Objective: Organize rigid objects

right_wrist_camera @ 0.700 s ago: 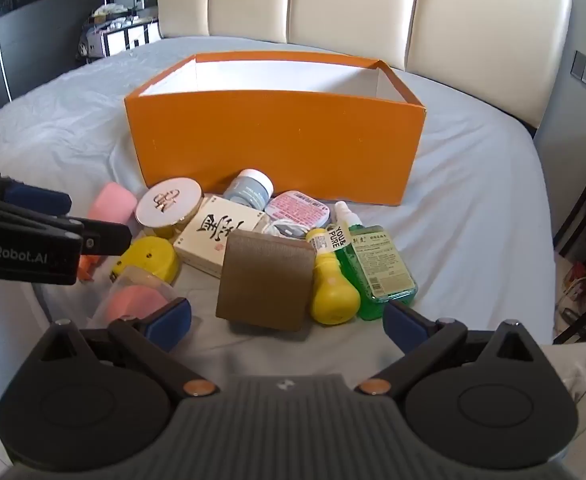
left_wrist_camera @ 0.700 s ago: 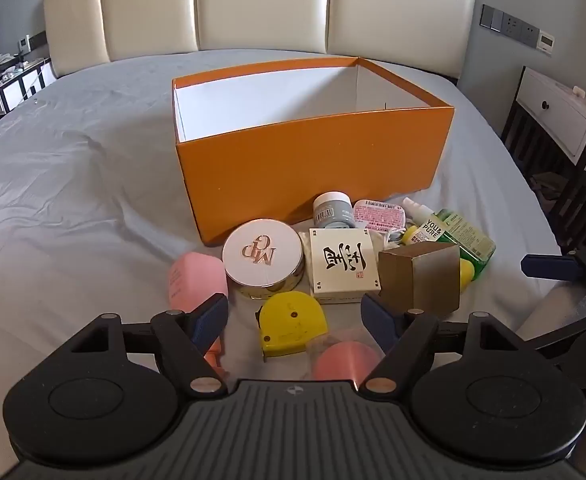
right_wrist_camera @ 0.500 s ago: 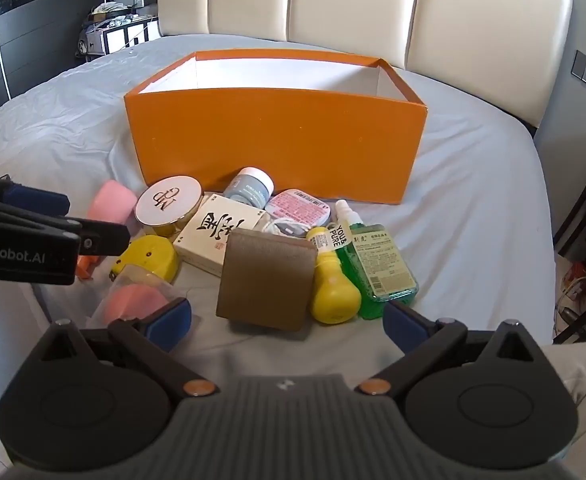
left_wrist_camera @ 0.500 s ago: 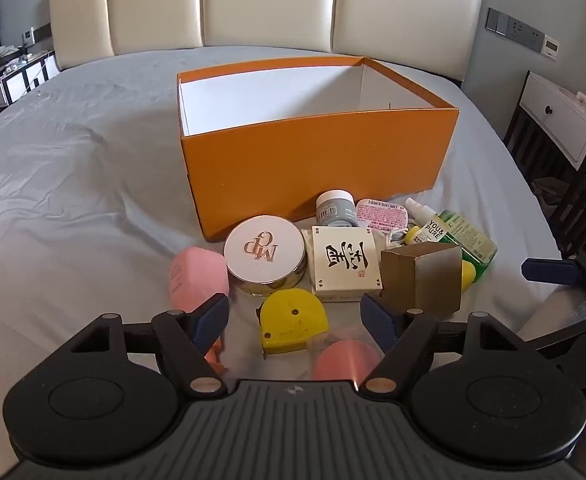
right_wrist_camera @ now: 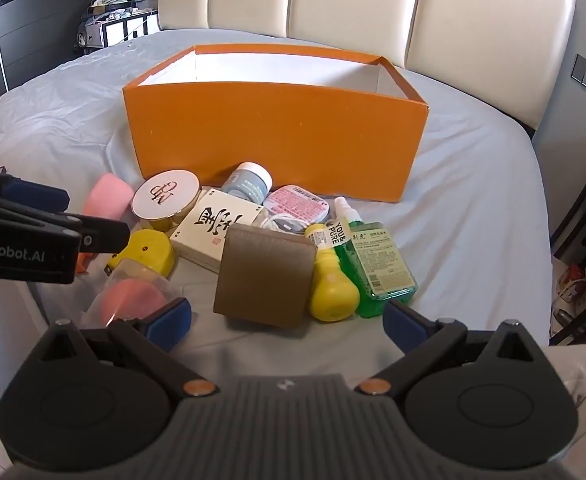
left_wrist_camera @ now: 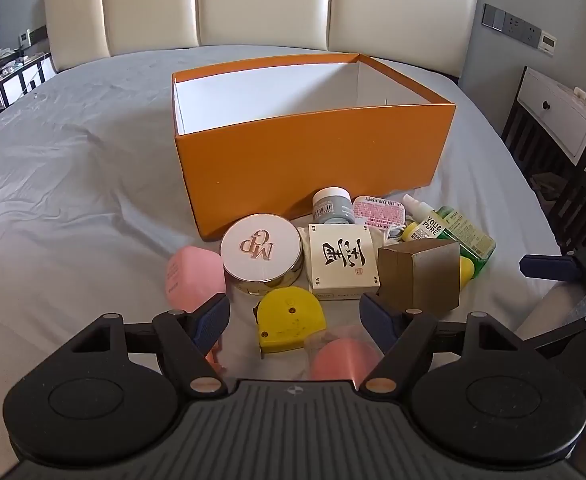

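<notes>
Judging by the bare white inside of the orange cardboard box (left_wrist_camera: 313, 160) mid-bed, nothing is packed: round compact (left_wrist_camera: 262, 258), yellow tape measure (left_wrist_camera: 291, 322), brown carton (right_wrist_camera: 265, 278) and bottles lie before it, both the left gripper (left_wrist_camera: 295, 316) and right gripper (right_wrist_camera: 287, 316) spread, holding nothing.

From my feed, the orange box (left_wrist_camera: 313, 168) reads as matt cardboard, white inside. The bed (left_wrist_camera: 73, 184) wears a soft, wrinkled grey cloth sheet. I see a glossy round compact (left_wrist_camera: 262, 258), a matt brown card carton (right_wrist_camera: 265, 278), a smooth yellow plastic tape measure (left_wrist_camera: 291, 322) and a clear green plastic bottle (right_wrist_camera: 377, 268). My left hand-held gripper (left_wrist_camera: 295, 320) looks matt black plastic, its base ribbed.
</notes>
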A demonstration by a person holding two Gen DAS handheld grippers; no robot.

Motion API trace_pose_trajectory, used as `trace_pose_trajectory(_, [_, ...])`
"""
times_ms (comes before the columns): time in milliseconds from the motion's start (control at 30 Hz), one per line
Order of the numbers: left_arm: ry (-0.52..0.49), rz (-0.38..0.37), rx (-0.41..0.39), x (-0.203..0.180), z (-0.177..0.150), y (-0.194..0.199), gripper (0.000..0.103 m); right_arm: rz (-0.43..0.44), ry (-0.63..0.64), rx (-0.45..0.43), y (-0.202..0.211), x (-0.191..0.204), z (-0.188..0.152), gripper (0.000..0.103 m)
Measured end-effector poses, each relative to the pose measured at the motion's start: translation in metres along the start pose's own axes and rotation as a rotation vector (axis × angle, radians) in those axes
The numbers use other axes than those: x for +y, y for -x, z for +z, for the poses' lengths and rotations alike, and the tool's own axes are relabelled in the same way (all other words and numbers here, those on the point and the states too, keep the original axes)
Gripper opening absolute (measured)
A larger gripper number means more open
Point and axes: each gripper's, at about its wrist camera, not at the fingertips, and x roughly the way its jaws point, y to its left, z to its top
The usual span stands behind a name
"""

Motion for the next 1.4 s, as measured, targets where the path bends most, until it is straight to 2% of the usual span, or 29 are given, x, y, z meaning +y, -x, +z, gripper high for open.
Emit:
trace_pose_trajectory(1033, [0.001, -0.001, 0.002, -0.001, -0.0001, -0.0007, 0.087, -0.007, 0.008, 0.007, -0.0029, 0.0018, -0.0008, 0.1])
trace_pose_trajectory(1333, [0.011, -0.016, 0.013, -0.0021, -0.0021, -0.0018, 0.08, -0.006, 0.008, 0.01, -0.0032, 0.0015, -0.0012, 0.1])
trace_pose_trajectory(1400, [0.015, -0.03, 0.02, -0.0013, -0.0022, -0.0026, 0.076, -0.006, 0.007, 0.01, -0.0034, 0.0017, -0.0009, 0.1])
